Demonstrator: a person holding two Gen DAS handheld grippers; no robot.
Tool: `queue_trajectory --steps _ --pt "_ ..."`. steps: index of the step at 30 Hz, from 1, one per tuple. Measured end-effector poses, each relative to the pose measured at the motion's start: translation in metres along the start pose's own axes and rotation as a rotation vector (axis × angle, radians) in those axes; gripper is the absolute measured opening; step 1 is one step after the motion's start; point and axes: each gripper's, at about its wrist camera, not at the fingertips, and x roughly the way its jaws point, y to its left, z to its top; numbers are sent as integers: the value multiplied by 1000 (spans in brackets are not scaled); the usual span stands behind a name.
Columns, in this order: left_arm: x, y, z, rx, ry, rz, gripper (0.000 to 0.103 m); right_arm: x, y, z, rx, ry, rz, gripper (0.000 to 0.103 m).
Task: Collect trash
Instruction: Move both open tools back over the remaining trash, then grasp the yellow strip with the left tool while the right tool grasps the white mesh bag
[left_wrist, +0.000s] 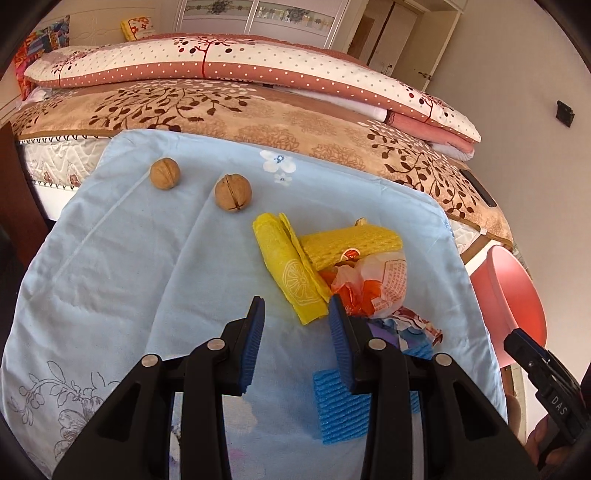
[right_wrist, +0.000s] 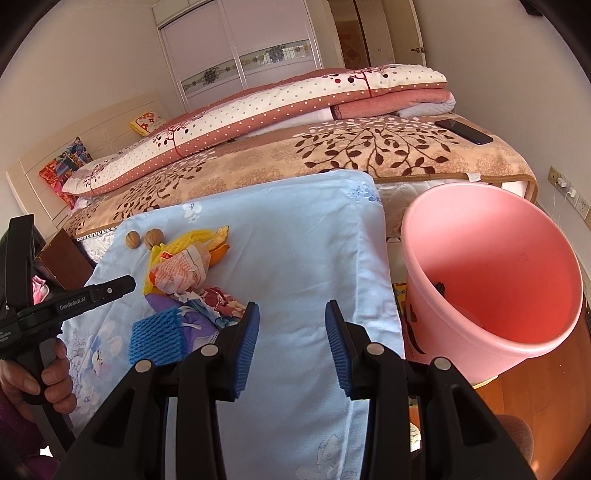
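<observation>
Presently, both the left gripper (left_wrist: 297, 317) and right gripper (right_wrist: 291, 321) stand parted, holding nothing. Crumpled wrappers (left_wrist: 373, 284), ribbed foam netting (left_wrist: 341, 410) and two round walnuts (left_wrist: 232, 192) lie on soft blue cloth (left_wrist: 129, 277); a smooth pink plastic bucket (right_wrist: 495, 266) stands beside.

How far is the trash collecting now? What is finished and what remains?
Nearly nothing looks done: the pink bin holds only one small dark bit. Nothing is in hand; the left gripper and right gripper are open and empty. Left: yellow wrapper, orange-white bag, blue foam net and walnuts.
</observation>
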Motion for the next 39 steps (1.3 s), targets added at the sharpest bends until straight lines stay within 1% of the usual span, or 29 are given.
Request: queue_trajectory --steps 3,6,8,11,12,16,20,24,26,27,28,33,36,38,39 --pt "13 -3 7 -16 12 4 36 1 0 0 -3 3 5 36" --pt "27 -5 11 -21 28 34 35 1 2 -1 -13 3 12 36" --pt "36 -4 13 -39 54 27 28 2 5 1 -23 3 20 36" --pt "44 3 12 -87 95 10 11 4 10 4 -43 3 37 36" --pt "44 6 11 -101 95 4 10 5 13 6 -48 4 47 36" --pt "33 18 12 -129 73 -1 6 11 23 13 -60 18 101 36" --pt "17 28 11 -129 38 19 6 20 37 17 -60 48 175 36" --pt "3 36 7 -117 11 23 6 35 56 23 -74 90 217 36" --pt "-3 37 6 -106 -3 18 6 44 66 28 -65 109 241 46" --pt "-5 38 5 -101 -10 17 6 48 70 31 -56 110 249 58" --pt "-8 39 5 -97 -18 15 6 52 75 32 -49 112 254 63" --pt "-15 41 4 -80 -37 3 6 79 92 40 -25 176 267 64" --pt "-16 43 4 -83 -33 -11 6 94 100 39 -39 201 241 62" --pt "-16 44 3 -83 -32 -18 6 103 103 37 -53 219 218 54" --pt "-16 44 3 -81 -32 -21 6 107 104 36 -54 232 211 45"
